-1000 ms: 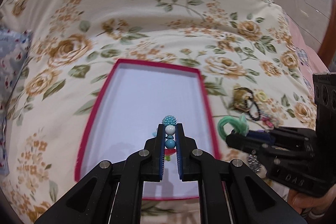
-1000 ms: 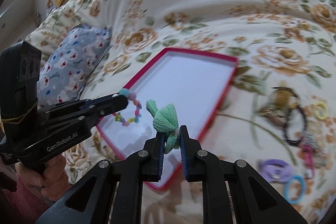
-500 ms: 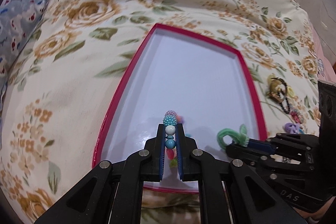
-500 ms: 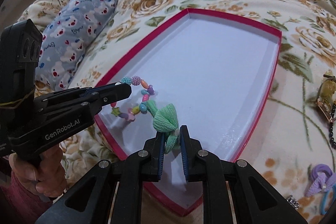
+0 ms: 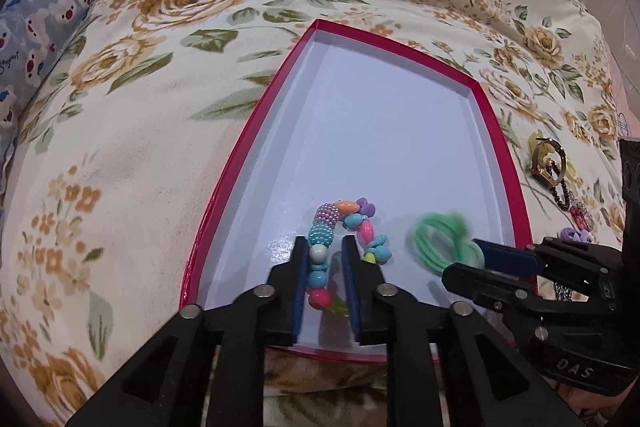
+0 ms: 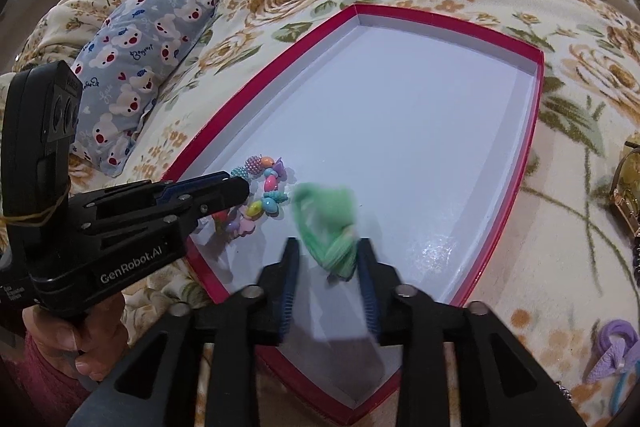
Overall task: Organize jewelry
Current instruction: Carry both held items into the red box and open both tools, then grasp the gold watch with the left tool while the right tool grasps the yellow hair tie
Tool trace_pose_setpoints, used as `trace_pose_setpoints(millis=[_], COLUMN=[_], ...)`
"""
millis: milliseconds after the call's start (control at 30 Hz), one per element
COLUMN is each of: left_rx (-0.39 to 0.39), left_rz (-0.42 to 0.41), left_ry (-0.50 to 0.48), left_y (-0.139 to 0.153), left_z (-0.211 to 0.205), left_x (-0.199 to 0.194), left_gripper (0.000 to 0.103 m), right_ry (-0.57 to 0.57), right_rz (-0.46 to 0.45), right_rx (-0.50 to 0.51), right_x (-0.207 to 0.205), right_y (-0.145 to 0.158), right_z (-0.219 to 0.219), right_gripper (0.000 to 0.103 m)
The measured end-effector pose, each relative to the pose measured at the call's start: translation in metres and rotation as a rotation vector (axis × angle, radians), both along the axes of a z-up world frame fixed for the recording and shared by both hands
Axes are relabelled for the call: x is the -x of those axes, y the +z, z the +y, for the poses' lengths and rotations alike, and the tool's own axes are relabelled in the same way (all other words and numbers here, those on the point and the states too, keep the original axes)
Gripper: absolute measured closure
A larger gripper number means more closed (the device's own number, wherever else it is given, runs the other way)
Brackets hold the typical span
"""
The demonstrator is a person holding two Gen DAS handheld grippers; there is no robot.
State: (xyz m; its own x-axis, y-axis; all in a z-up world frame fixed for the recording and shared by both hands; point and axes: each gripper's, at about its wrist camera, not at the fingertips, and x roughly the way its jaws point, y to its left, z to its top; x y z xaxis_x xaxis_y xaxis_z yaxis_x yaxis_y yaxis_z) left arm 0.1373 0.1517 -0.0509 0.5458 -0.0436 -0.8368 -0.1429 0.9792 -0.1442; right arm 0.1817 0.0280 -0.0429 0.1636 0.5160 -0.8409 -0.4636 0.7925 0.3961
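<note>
Floral cream bedding point(image 5: 168, 115) carries everything here. On it sits a shallow red-rimmed tray point(image 5: 248, 143) with a white floor, and a blue bear-print pillow point(image 6: 148, 39) lies to its left. Outside the tray's right edge are a gold-toned piece point(image 5: 546, 159) and a purple hair tie point(image 6: 618, 343). The left gripper point(image 5: 326, 259) has its fingers spread, the colourful beaded bracelet point(image 5: 348, 227) lying loose between them on the tray floor. The right gripper point(image 6: 328, 259) is also spread wide; the green hair tie point(image 6: 330, 223), blurred, sits between its fingers near the tray's front.
</note>
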Motion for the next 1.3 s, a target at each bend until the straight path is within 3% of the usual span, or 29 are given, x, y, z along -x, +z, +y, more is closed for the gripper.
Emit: trace_pose_setpoints(millis=[200,267,333,367,500,1000,1300], left_rx=[-0.008,-0.007,-0.009,-0.011,-0.006,0.012,0.006], left_rz=[-0.011,-0.017,-0.032,-0.045,-0.066,-0.072,-0.052], left_ry=[0.007,0.014,0.020,0.024,0.017,-0.113,-0.167], left_y=[0.009,0.013,0.019,0.023,0.033,0.048,0.047], left_z=[-0.003,-0.004,-0.006,-0.007,-0.017,-0.076,-0.108], left_x=[0.009,0.013,0.018,0.022,0.032,0.024,0.006], left_gripper=[0.079,0.069,0.052,0.051,0.050,0.049,0.049], right_ry=[-0.022,-0.043,-0.070,-0.080,-0.157,-0.439,-0.530], right_rz=[-0.025,-0.043,-0.058,-0.062,-0.091,-0.122,-0.132], right_rx=[-0.029,-0.045,-0.058,-0.061,-0.066,-0.013,0.006], right_x=[0.004,0.006,0.009,0.010,0.016,0.032,0.035], right_y=[0.013,0.021,0.028,0.031,0.042,0.052,0.050], right_z=[-0.011,-0.020,-0.031,-0.034,-0.066,-0.191,-0.233], right_gripper=[0.063,0.063,0.063,0.063,0.057,0.056,0.056])
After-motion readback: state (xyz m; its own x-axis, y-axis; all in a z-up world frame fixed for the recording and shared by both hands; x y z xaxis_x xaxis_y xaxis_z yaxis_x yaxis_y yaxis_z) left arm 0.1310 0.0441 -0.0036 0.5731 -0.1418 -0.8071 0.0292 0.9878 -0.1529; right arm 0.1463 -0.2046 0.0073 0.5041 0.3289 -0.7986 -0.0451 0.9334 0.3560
